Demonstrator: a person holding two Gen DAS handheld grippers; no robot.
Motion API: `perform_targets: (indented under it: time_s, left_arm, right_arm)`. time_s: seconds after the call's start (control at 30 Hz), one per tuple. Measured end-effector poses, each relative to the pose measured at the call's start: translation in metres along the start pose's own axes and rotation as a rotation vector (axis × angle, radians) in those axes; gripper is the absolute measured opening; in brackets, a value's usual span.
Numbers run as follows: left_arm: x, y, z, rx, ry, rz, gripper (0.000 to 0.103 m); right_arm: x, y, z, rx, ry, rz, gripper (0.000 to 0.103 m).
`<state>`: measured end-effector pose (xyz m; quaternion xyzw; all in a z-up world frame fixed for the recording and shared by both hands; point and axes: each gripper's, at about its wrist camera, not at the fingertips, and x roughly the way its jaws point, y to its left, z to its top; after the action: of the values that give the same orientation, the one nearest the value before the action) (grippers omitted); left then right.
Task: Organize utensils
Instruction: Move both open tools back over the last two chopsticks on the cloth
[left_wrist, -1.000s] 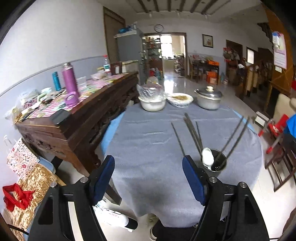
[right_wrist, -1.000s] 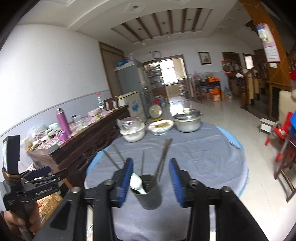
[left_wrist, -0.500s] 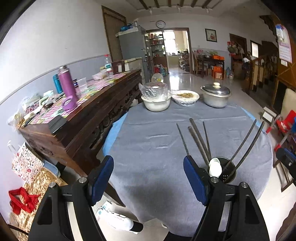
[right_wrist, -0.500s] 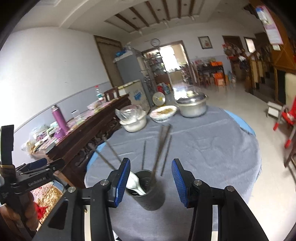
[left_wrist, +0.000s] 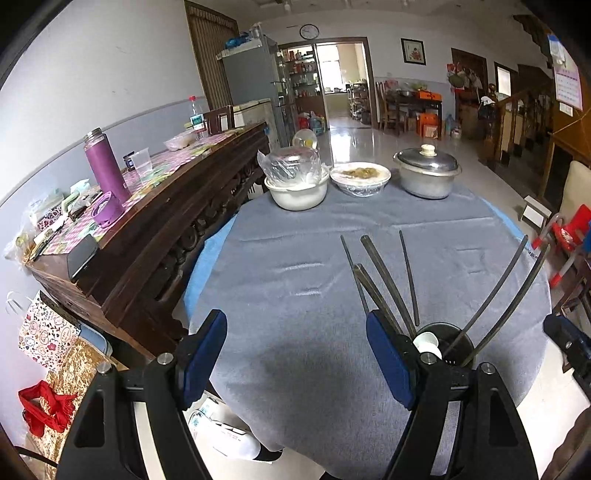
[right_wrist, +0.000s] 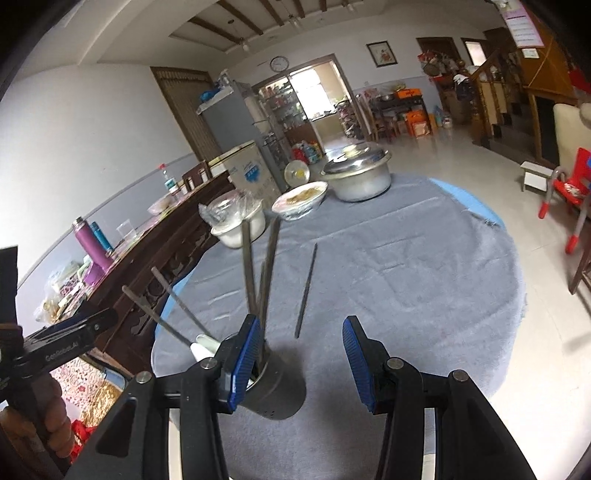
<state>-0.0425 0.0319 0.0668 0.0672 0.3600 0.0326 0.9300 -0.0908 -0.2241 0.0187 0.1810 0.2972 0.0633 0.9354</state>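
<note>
A dark metal utensil holder (right_wrist: 280, 391) stands on the grey cloth of the round table (right_wrist: 424, 280). It holds several dark chopsticks (right_wrist: 248, 269) and a white spoon (right_wrist: 204, 347). One loose chopstick (right_wrist: 306, 291) lies on the cloth just beyond it. My right gripper (right_wrist: 301, 363) is open and low over the cloth. The holder sits against its left pad (right_wrist: 242, 363) and apart from the other pad. My left gripper (left_wrist: 295, 356) is open and empty, with the holder (left_wrist: 452, 341) and spoon (left_wrist: 426, 341) just right of its right finger.
At the table's far side stand a wrapped white bowl (left_wrist: 297, 192), a dish of food (left_wrist: 360, 179) and a lidded metal pot (left_wrist: 426, 173). A cluttered dark wooden sideboard (left_wrist: 155, 221) runs along the left. A red child's chair (right_wrist: 569, 184) stands on the floor to the right.
Both grippers came forward over the table. The right one sank and rolled, so the holder now sits at its left finger instead of midway. Both openings look unchanged.
</note>
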Motion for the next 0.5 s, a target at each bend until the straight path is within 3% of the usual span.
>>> perform_targets:
  time_s: [0.5]
  left_arm:
    - [0.016,0.005,-0.003,-0.006,0.034,-0.019,0.078]
  right_arm:
    - [0.017,0.016,-0.008,-0.03,0.044,0.01,0.051]
